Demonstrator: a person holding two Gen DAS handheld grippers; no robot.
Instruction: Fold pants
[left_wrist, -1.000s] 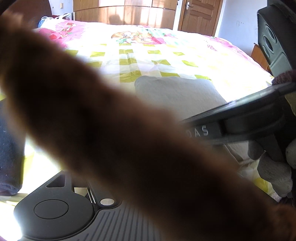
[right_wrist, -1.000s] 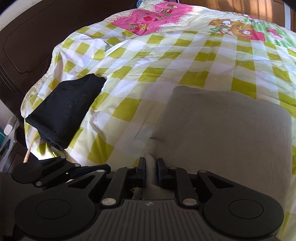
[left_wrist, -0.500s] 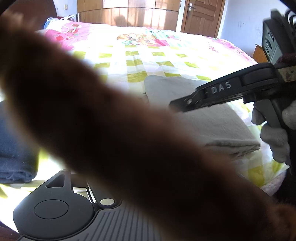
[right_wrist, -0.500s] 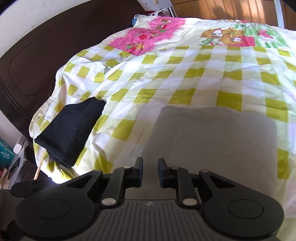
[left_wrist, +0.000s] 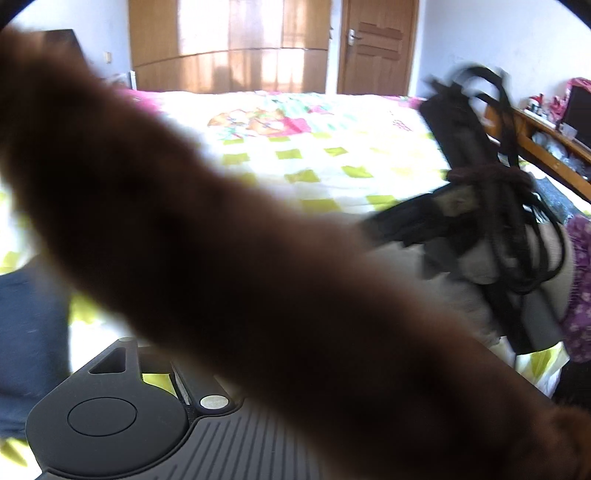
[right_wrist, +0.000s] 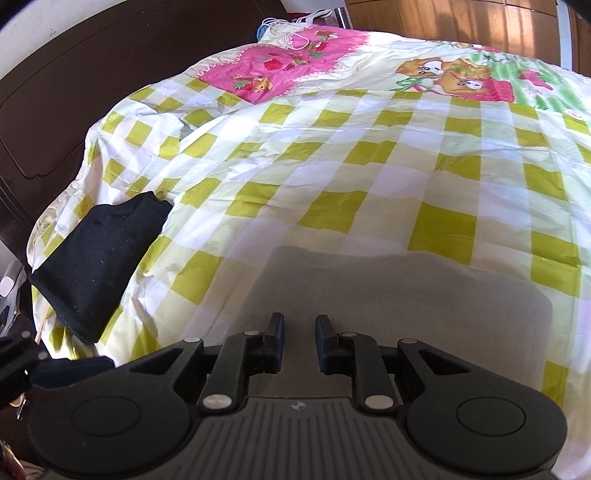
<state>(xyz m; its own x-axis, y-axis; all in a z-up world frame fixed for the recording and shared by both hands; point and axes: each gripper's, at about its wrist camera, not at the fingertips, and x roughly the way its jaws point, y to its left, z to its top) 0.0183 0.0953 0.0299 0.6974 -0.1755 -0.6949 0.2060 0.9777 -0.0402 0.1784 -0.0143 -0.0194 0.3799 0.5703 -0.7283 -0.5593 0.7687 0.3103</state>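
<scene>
The grey pants (right_wrist: 406, 295) lie folded into a flat rectangle on the checked bedspread (right_wrist: 332, 147). My right gripper (right_wrist: 299, 343) is open and empty, raised above the near edge of the pants. In the left wrist view a blurred brown shape (left_wrist: 258, 277) covers most of the frame and hides my left gripper's fingertips. That view also shows the right gripper unit (left_wrist: 480, 229), blurred, with its cables, held in a gloved hand at the right.
A folded black garment (right_wrist: 99, 266) lies at the bed's left edge, next to the dark headboard (right_wrist: 55, 92). In the left wrist view it appears dark blue (left_wrist: 29, 325). A wooden wardrobe and door (left_wrist: 373, 44) stand beyond the bed, and a cluttered shelf (left_wrist: 554, 125) at the right.
My right gripper let go of the grey pants, opened wider and rose away from them. The left gripper swung upward and to the right.
</scene>
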